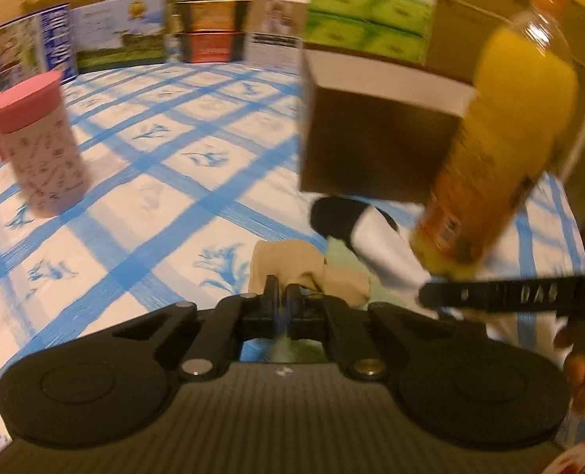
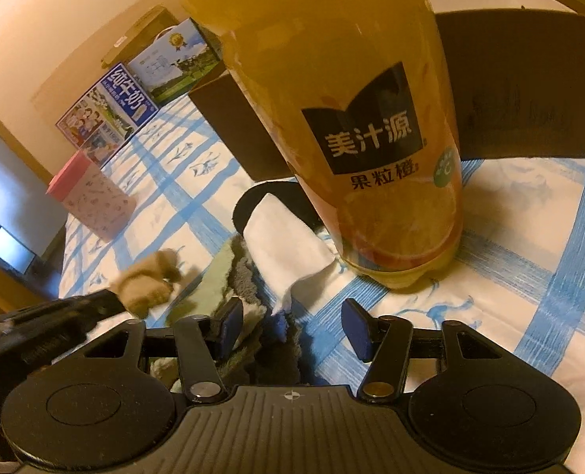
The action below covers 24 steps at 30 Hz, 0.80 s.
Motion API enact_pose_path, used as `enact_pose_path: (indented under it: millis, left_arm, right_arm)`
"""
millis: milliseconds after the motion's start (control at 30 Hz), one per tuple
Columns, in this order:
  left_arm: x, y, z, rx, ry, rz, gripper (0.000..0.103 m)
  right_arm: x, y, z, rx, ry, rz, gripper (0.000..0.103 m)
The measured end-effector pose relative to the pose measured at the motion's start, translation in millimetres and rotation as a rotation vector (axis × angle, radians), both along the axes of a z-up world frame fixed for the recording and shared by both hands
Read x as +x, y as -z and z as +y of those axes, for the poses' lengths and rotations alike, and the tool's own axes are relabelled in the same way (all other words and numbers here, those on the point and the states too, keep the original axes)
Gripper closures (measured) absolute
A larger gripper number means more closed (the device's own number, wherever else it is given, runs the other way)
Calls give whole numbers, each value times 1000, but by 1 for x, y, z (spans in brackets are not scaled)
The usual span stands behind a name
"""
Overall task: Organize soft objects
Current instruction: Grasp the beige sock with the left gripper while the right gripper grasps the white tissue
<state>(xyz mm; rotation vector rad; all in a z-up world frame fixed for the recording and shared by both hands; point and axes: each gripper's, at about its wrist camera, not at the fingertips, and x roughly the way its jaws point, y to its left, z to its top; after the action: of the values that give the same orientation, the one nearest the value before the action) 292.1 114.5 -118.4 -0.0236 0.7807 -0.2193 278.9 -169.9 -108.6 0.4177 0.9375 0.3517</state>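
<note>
from my seat i'm looking at a bed-like surface under a white cover with a blue grid and small blue plant prints [image 1: 166, 166], lit in a warm, dim yellow. along the far edge, against a cream wall, stands a row of printed cartons [image 1: 118, 35], with a green pack [image 1: 365, 15] further right. a pink cylindrical tin with a pink lid [image 1: 35, 142] stands upright on the cover, well apart from the rest. a dark brown open box with a pale inside [image 1: 375, 138] sits near the middle, and just in front of it a bottle of orange juice [image 2: 375, 150] stands on the cover, tilted in the left wrist view. my left gripper [image 1: 282, 296] has its jaws pinched shut on a beige cloth item [image 1: 288, 260], which in the right wrist view hangs at its tip just above the cover. beside that lies a white and black sock [image 2: 288, 237], touching the bottle's base, with a grey-green fleecy piece [image 2: 245, 280] next to it. my right gripper [image 2: 292, 330] is low over this pile, jaws apart, blue pads [image 2: 229, 326] gripping nothing.
</note>
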Motion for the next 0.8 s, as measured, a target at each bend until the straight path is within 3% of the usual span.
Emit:
enact_pose_path:
  millis: [67, 233, 367, 533, 800]
  left_arm:
    - [3, -3, 3, -16, -30, -6, 100]
    - [10, -1, 3, -27, -68, 12, 100]
    - [12, 3, 1, -39, -74, 27, 100]
    - [10, -1, -2, -47, -80, 19, 100]
    - [-3, -29, -3, -64, -91, -25, 100]
  right_arm:
    - [3, 4, 1, 12, 11, 7, 62]
    - [11, 8, 10, -2, 28, -22, 71]
    - [14, 9, 20, -35, 5, -54, 97]
    - [1, -3, 26, -101, -37, -166, 101]
    - [-19, -36, 27, -93, -115, -265, 102]
